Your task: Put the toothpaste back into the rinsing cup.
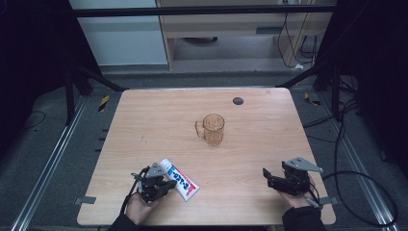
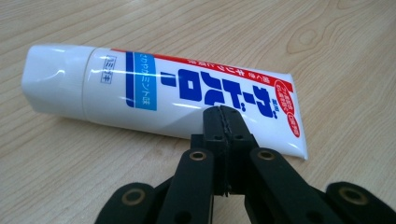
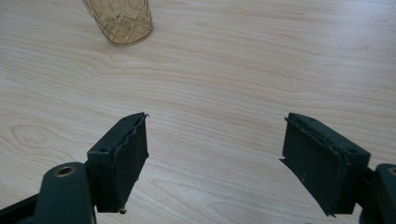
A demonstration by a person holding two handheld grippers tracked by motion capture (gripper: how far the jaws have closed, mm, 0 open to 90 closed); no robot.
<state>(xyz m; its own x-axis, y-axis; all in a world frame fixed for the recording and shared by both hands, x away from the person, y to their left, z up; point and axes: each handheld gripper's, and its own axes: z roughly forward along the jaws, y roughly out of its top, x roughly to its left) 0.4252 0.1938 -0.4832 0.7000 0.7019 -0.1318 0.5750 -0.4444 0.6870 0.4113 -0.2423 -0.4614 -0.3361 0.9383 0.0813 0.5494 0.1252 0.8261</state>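
Observation:
A white toothpaste tube [image 1: 181,179] with blue and red print lies flat near the table's front left, its cap pointing away from the person. In the left gripper view the tube [image 2: 163,93] lies crosswise just beyond the jaws. My left gripper [image 1: 168,184] [image 2: 225,114] is shut, its jaws pressed together with nothing between them, the tips at the tube's near side. An amber glass mug [image 1: 213,129] [image 3: 120,18] stands upright at mid-table. My right gripper [image 1: 266,173] [image 3: 215,140] is open above bare wood at the front right, well short of the mug.
The wooden table [image 1: 144,120] has a small dark round disc [image 1: 237,101] near its far edge. Cables trail on the floor to the right [image 1: 365,183]. Metal rails [image 1: 48,159] run along both sides of the table.

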